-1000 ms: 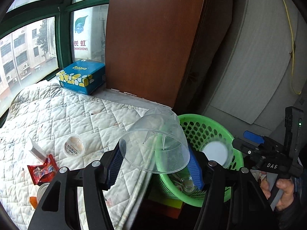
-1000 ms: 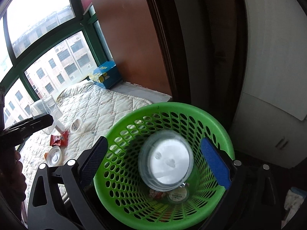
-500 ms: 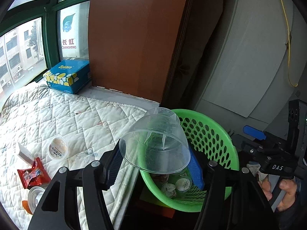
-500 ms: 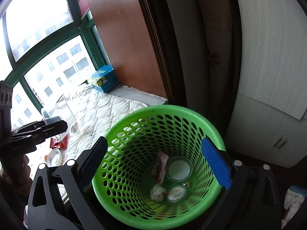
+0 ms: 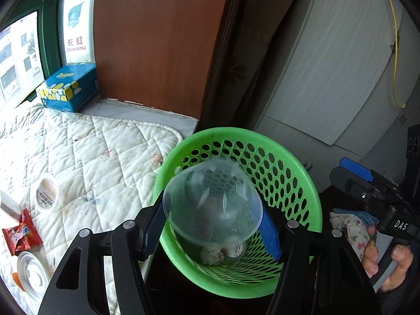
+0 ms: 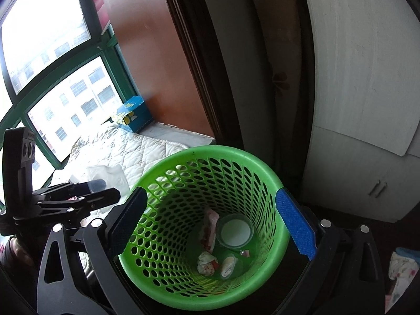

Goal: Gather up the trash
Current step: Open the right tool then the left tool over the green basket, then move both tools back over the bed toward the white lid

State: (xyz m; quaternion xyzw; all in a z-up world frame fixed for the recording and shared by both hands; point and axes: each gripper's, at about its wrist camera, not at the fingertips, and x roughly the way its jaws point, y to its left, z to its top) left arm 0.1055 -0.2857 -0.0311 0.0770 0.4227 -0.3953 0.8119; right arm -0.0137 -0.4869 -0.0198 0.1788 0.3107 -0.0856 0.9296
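The left gripper is closed on a clear plastic cup, its two blue-padded fingers pressing the cup's rim from either side. The cup is held tilted, mouth toward the camera, over the opening of the green basket. In the right wrist view this gripper reaches in from the left edge, dark fingers extended toward the basket rim.

The right gripper stands wide apart with nothing between its fingers, which sit outside the basket's rim on both sides. A bare hand grips its handle, fingers curled around it, at the lower right of the left wrist view.
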